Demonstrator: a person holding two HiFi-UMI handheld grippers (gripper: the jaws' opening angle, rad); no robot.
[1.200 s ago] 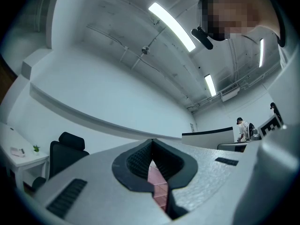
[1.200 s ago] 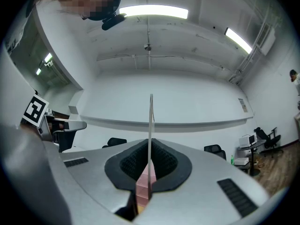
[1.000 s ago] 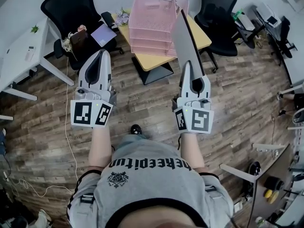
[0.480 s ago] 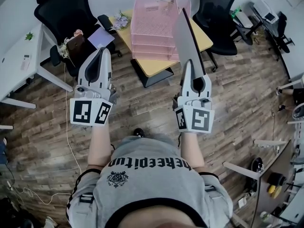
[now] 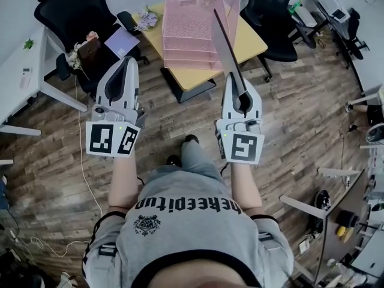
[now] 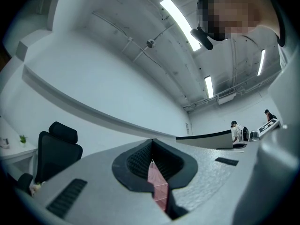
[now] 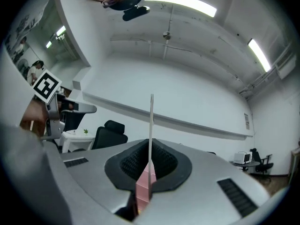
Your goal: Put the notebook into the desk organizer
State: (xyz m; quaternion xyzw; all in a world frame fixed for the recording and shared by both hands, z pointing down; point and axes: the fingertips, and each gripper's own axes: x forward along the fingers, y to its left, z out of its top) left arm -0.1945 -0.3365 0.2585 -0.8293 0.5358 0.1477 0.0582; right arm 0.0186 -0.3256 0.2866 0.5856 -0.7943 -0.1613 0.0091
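In the head view the pink wire desk organizer (image 5: 189, 26) stands on a yellow table (image 5: 253, 42) ahead of me. My right gripper (image 5: 236, 81) is shut on the lower end of a thin grey notebook (image 5: 225, 44). The notebook stands on edge and reaches up across the organizer's right side. In the right gripper view the notebook (image 7: 151, 125) rises as a thin line from the right gripper (image 7: 151, 149), with the organizer (image 7: 143, 189) pink behind the jaws. My left gripper (image 5: 127, 62) is held to the left of the table, jaws together and nothing in them. The left gripper (image 6: 152, 142) shows the organizer (image 6: 157, 186) through its slit.
Black office chairs stand at the left (image 5: 72, 11) and right (image 5: 273, 17) of the table. A white desk (image 5: 24, 71) is at far left. A purple pad (image 5: 122, 41) and flowers (image 5: 147, 21) lie near the table's left end. A cable runs over the wood floor (image 5: 300, 119).
Both grippers have moved forward toward the table. The notebook has rolled from showing its broad face to standing nearly edge-on. My legs have stepped forward.
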